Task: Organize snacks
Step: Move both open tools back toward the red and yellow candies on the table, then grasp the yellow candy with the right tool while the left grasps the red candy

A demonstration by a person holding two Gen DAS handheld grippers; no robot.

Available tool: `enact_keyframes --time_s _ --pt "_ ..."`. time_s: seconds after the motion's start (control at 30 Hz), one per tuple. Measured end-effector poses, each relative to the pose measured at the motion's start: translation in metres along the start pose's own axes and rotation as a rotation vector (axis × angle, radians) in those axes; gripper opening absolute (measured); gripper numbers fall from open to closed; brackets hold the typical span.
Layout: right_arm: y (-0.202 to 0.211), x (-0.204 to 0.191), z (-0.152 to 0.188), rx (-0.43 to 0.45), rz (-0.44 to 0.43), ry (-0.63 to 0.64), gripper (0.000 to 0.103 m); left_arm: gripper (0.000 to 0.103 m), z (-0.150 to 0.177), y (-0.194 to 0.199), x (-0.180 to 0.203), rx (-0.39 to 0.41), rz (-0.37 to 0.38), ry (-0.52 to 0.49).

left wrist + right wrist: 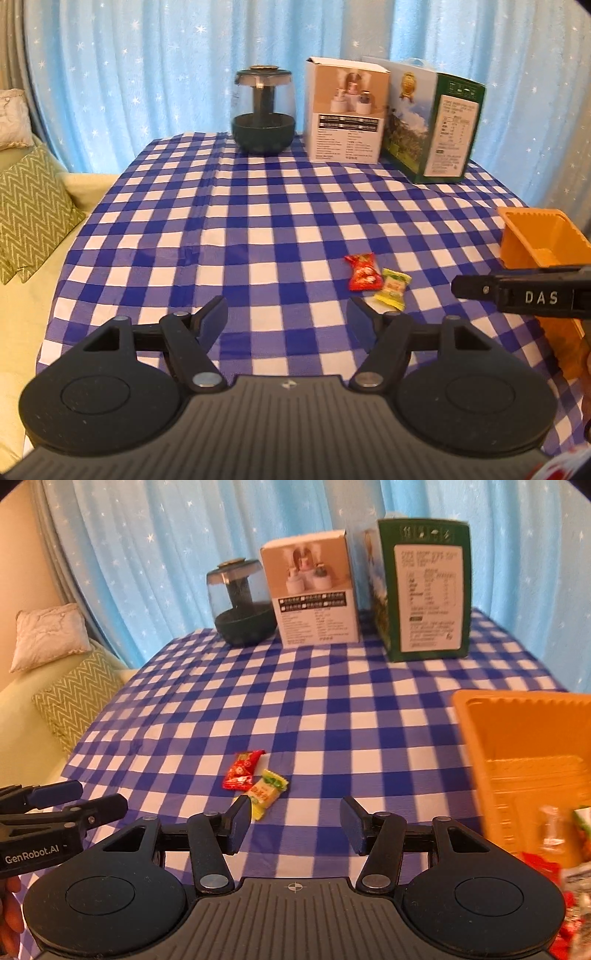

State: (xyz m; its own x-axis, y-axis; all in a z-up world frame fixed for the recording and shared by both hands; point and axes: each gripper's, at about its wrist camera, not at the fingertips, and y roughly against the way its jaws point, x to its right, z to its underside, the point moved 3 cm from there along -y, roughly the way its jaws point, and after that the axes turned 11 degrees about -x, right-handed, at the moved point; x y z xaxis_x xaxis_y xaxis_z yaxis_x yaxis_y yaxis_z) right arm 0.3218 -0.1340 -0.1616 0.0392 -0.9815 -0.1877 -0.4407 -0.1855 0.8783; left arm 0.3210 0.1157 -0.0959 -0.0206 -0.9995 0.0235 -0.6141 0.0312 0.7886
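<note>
open cloth ahead; orange tray crowds right.

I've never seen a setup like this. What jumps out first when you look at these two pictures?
Two small wrapped snacks, a red snack and a yellow snack, lie side by side on the blue checked tablecloth. To their right stands an orange tray with several wrappers already in its near end. Both the left gripper and right gripper hover open and empty just short of the snacks.
</note>
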Motion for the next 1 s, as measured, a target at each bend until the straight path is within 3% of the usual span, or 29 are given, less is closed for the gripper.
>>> enact_keyframes --time_s 0.17,0.33,0.53,0.77,0.83,0.9,1.0 --pt "-0.02 -0.009 -0.004 -0.023 -0.041 -0.004 0.053 0.068 -0.006 -0.007 -0.009 -0.003 0.006 0.041" --pt "-0.046 -0.014 -0.009 -0.055 -0.045 0.018 0.045 0.068 -0.013 -0.011 -0.013 0.004 0.012 0.069" --pt "-0.071 -0.013 -0.017 -0.081 -0.068 -0.034 0.044 0.068 -0.022 -0.012 -0.017 0.022 0.031 0.125" --pt "-0.08 -0.028 -0.017 -0.046 0.017 0.069 0.043 0.07 -0.022 -0.015 -0.016 0.016 0.035 0.12" --pt "-0.081 -0.034 -0.015 -0.049 0.051 0.113 0.04 0.071 -0.022 -0.015 -0.017 0.013 0.035 0.123" --pt "-0.081 -0.037 -0.013 -0.054 0.093 0.151 0.026 0.071 -0.022 -0.017 -0.016 0.009 0.035 0.119" --pt "-0.077 -0.029 -0.013 -0.064 0.076 0.122 0.023 0.071 -0.022 -0.019 -0.01 0.004 0.038 0.103"
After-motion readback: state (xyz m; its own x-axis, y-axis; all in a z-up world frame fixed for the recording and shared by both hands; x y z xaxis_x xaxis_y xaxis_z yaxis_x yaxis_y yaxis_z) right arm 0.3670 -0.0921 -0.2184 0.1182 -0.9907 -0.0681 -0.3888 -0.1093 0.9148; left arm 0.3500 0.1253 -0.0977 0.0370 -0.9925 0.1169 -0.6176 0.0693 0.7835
